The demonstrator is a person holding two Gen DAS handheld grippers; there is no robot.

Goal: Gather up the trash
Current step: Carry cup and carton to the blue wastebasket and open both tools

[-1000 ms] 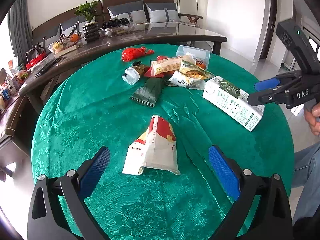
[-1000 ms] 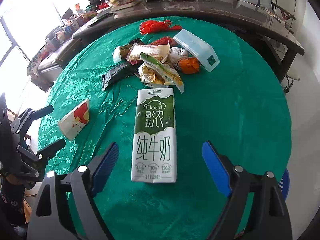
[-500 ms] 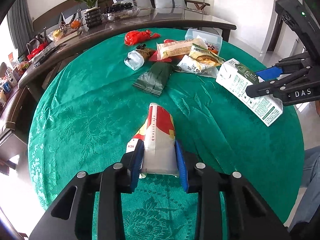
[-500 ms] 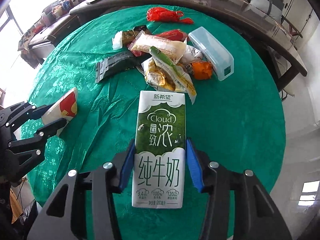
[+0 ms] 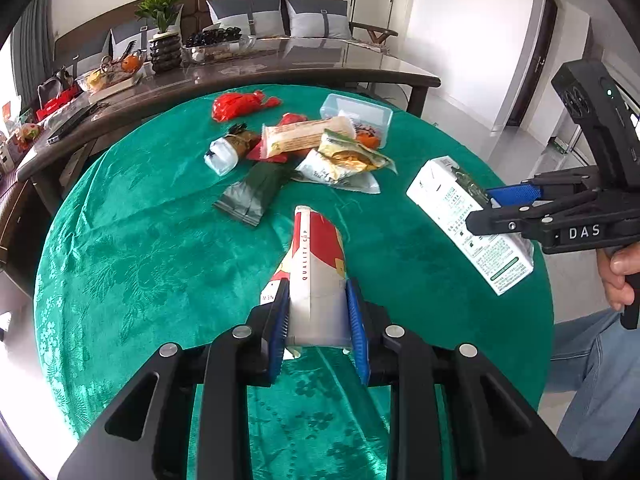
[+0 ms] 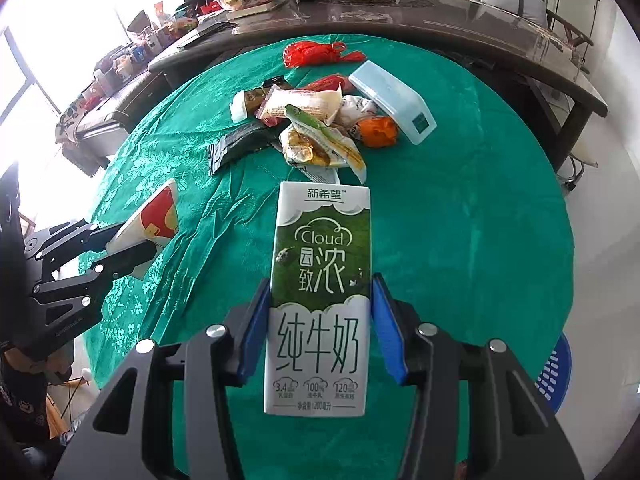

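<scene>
A flattened red-and-white paper cup (image 5: 316,248) is lifted a little off the green tablecloth (image 5: 140,240). My left gripper (image 5: 318,292) is closing on it, and its blue pads press the cup's wide end. A green-and-white milk carton (image 6: 320,264) hangs above the cloth with my right gripper (image 6: 320,280) shut on its sides. In the left wrist view the carton (image 5: 448,200) and right gripper (image 5: 492,208) are at the right. The right wrist view has the cup (image 6: 156,216) and left gripper (image 6: 128,244) at the left.
A heap of snack wrappers (image 5: 304,144), a clear plastic box (image 5: 360,114) and a red bag (image 5: 236,104) lie at the round table's far side. Behind stands a long dark table (image 5: 280,68) with bowls and a plant. A blue basket (image 6: 556,364) sits on the floor at the right.
Both grippers went from wide open to closed, the left on the paper cup and the right on the milk carton. Both things have come up slightly off the cloth.
</scene>
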